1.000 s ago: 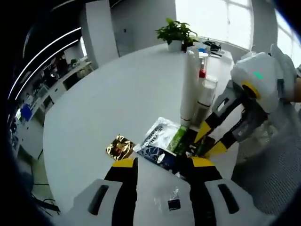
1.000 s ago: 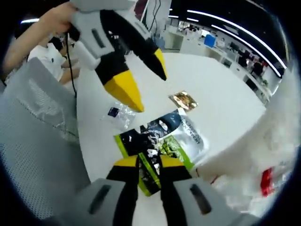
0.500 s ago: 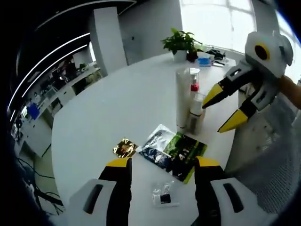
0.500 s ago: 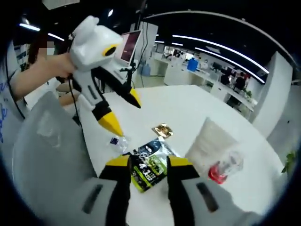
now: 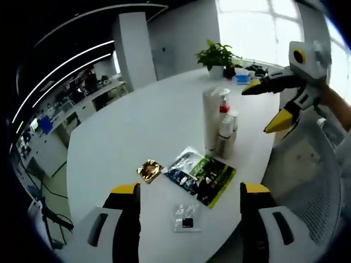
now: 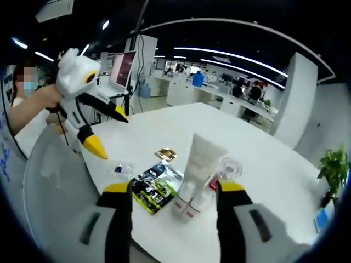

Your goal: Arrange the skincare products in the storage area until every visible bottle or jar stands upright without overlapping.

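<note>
The table point(image 5: 137, 126) is smooth matt white. The green-and-black sachet point(image 5: 202, 174) and the gold foil packet point(image 5: 149, 170) look glossy. The tall tube point(image 6: 198, 164) seems matt plastic; the small bag point(image 5: 186, 218) is clear film. The chair back point(image 5: 307, 164) is mesh cloth.

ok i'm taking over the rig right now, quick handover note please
Left tool: open, holding nothing, above the near edge of the white table.
Right tool: open, holding nothing, raised off the table, facing the products.
Things: the white tube, the red-collared pump bottle and the small white bottle stand upright in a tight cluster. The green and black sachets lie flat in front of them, one partly over another. The gold sachet and the small clear packet lie apart.
Done: bottles and tube upright.
Left: probably separate the overlapping sachets; check spacing in the cluster.
</note>
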